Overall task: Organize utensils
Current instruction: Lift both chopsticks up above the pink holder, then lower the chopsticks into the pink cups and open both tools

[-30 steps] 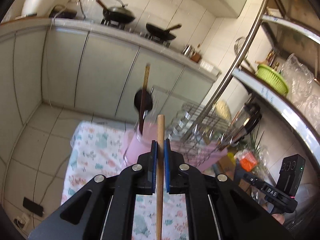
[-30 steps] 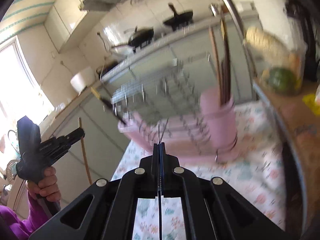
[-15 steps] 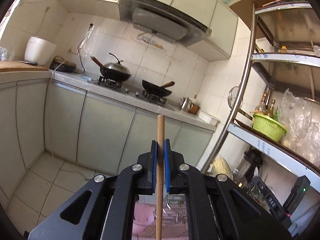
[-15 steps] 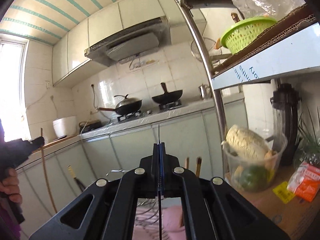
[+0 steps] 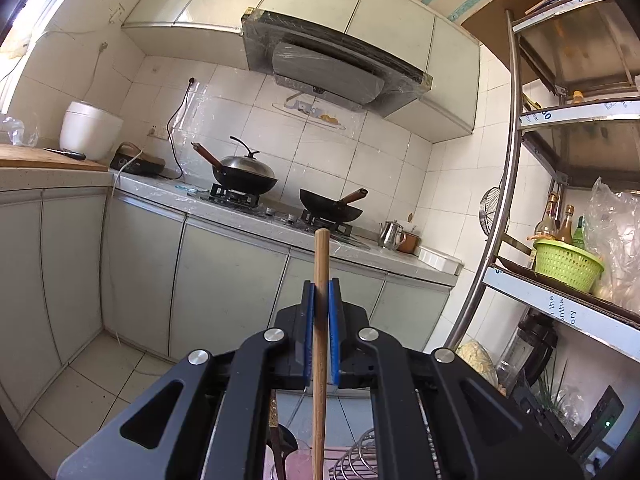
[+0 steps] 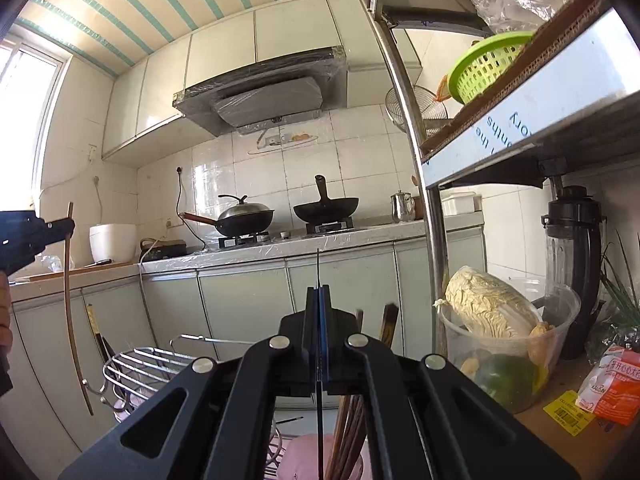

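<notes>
My left gripper [image 5: 321, 292] is shut on a long wooden handle [image 5: 321, 264] that stands upright between the blue pads; it also shows at the left of the right wrist view [image 6: 69, 280]. My right gripper [image 6: 319, 296] is shut on a thin dark metal utensil [image 6: 318, 272], seen edge-on and upright. Below, a pink utensil cup [image 6: 304, 456] holds several wooden chopsticks [image 6: 352, 412] beside a wire dish rack [image 6: 136, 364]. The cup and rack peek in at the bottom of the left wrist view [image 5: 352, 464].
A metal shelf post [image 6: 424, 184] and shelves stand at the right, with a green basket [image 6: 484, 68], a blender [image 6: 572, 264] and a bowl of cabbage [image 6: 492, 312]. Two woks [image 5: 248, 176] sit on the far counter's stove.
Both grippers have tilted up from looking down at the flowered table and rack to looking level at the far counter. Each still holds its utensil.
</notes>
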The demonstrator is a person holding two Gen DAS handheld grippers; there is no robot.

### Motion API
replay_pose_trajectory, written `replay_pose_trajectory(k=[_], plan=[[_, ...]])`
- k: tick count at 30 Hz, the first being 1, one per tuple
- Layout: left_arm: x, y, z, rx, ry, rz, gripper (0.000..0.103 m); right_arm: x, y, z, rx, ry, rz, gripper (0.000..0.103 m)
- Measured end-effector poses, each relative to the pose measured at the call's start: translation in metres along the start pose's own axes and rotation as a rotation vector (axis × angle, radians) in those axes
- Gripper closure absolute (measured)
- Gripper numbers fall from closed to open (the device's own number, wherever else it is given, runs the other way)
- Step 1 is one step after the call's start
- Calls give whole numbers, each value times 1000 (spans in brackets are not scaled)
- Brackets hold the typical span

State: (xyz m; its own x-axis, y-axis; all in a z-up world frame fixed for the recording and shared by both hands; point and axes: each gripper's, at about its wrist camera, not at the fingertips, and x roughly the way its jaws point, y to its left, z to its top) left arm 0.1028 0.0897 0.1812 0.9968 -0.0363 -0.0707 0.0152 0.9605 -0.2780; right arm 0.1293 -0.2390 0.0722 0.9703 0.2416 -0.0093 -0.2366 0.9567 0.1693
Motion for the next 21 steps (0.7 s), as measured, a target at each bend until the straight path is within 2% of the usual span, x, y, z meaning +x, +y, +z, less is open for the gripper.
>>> replay_pose_trajectory(k=[8, 17, 21], plan=[[1, 4, -1, -29, -78, -23, 97, -3, -1, -22, -20, 30, -45, 102], [10, -1, -35, 73, -136, 43, 97, -8, -7, -34, -1, 56, -72, 102], [9, 0, -51, 95, -125, 49, 97, -8, -8, -40, 25, 77, -64, 102]])
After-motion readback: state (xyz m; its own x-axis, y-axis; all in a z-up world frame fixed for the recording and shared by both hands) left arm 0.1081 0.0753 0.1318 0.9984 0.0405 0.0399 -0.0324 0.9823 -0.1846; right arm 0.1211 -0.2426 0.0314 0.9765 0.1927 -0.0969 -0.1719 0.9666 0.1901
